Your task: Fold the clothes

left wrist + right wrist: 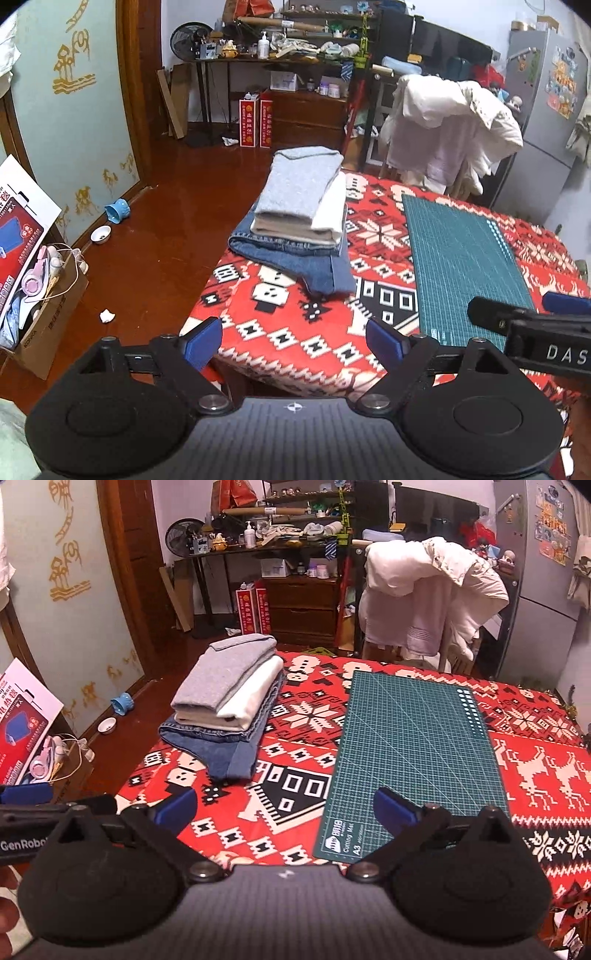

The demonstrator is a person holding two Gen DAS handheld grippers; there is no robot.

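Red patterned table (535,775) carries folded clothes (225,701) stacked at its far left, leaving the green mat (413,746) free; left gripper (293,341) and right gripper (284,808) hover spread, empty.

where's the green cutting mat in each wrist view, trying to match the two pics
Left wrist view: the green cutting mat lies right of centre on the red patterned tablecloth, with the right gripper over its near right corner.
Right wrist view: the mat is centre-right, running from mid-frame down to the open right gripper.
Shared landmark: the stack of folded clothes sits left of the mat in both.
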